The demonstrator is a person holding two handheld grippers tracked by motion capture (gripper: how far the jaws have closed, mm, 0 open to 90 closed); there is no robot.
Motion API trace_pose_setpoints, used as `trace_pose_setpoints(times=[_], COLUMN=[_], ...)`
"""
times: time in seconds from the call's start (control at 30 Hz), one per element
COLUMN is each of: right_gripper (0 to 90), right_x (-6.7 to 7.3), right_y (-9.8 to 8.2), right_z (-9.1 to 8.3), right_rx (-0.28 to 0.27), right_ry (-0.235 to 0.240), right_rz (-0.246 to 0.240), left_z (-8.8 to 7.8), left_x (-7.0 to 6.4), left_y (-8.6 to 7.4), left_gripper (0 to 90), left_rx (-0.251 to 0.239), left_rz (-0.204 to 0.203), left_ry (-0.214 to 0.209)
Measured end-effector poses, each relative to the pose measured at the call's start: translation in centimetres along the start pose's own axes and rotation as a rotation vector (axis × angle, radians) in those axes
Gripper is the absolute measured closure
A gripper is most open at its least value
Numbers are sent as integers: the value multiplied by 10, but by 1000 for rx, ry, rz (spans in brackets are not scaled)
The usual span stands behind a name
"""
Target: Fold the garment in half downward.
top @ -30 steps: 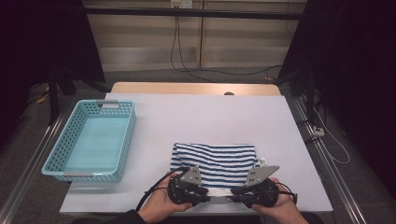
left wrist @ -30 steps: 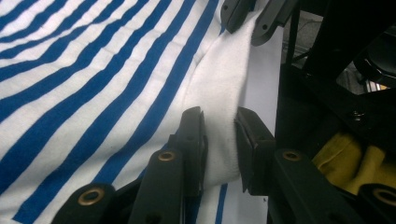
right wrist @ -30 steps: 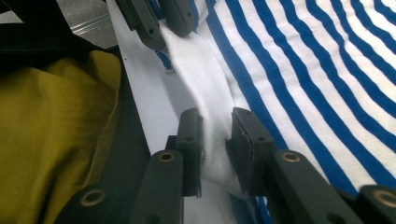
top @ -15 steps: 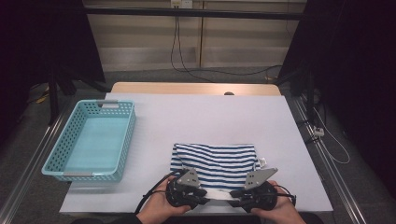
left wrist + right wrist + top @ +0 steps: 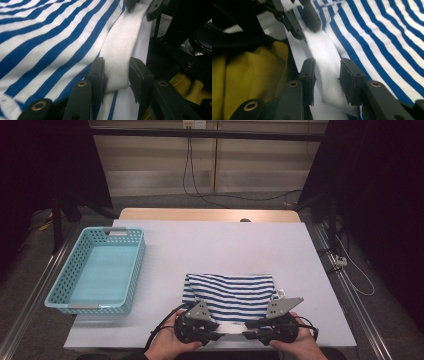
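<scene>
At six o'clock on the white table (image 5: 225, 245), close to the near edge, lies the blue-and-white striped cloth (image 5: 230, 292), folded into a flat rectangle whose stripes run from nine to three. Along its near hem a plain white band (image 5: 231, 329) sticks out toward the person, and both claws meet at it. The left claw (image 5: 216, 330) sits at the cloth's seven o'clock corner and points toward three o'clock; in the left gripper view the white band (image 5: 120, 62) passes between its two black pads (image 5: 98, 75), which have just been opening: one pad lies against the fabric while the other stands a little off it, so the band is released rather than pinched. The right claw (image 5: 248, 330) sits at the five o'clock corner and points toward nine o'clock, facing the other one; in the right gripper view the same band (image 5: 324, 70) runs between its pads (image 5: 348, 80), which have likewise just been opening, with a gap showing beside the cloth, so it too is released. Each claw is held in one of the person's hands (image 5: 165, 347), which enter from the bottom edge, with a grey three-cornered plate on top and a black cable trailing behind. Well apart from the cloth, at nine o'clock on the table, stands a turquoise perforated basket (image 5: 65, 292), its long side running from six to twelve.
</scene>
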State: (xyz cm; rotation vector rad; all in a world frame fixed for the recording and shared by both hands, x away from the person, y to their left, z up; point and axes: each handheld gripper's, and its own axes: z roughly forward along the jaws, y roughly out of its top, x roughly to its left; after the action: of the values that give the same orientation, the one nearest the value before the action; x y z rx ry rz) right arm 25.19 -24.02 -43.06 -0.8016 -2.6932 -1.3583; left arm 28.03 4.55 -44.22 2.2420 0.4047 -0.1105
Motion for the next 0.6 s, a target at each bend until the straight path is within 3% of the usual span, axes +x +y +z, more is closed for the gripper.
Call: trace_pose_setpoints(times=[0.13,0.27,0.4,0.6], right_gripper=[587,571,538,490], right_x=[-2,-2,-4,-6], right_y=[1,2,4,10], right_z=[-2,-4,-4,-2], right_rx=[-34,-71,-94,-139], right_ry=[-35,-27,-67,-119], right_rz=[16,36,43,49], left_z=[-2,-4,-11,-27], left_x=[2,2,7,20], left_y=[1,1,5,6], left_gripper=[572,527,368,239], left_rx=[-17,-27,-83,-176], left_rz=[-12,-12,-46,-94], left_ry=[7,4,52,129])
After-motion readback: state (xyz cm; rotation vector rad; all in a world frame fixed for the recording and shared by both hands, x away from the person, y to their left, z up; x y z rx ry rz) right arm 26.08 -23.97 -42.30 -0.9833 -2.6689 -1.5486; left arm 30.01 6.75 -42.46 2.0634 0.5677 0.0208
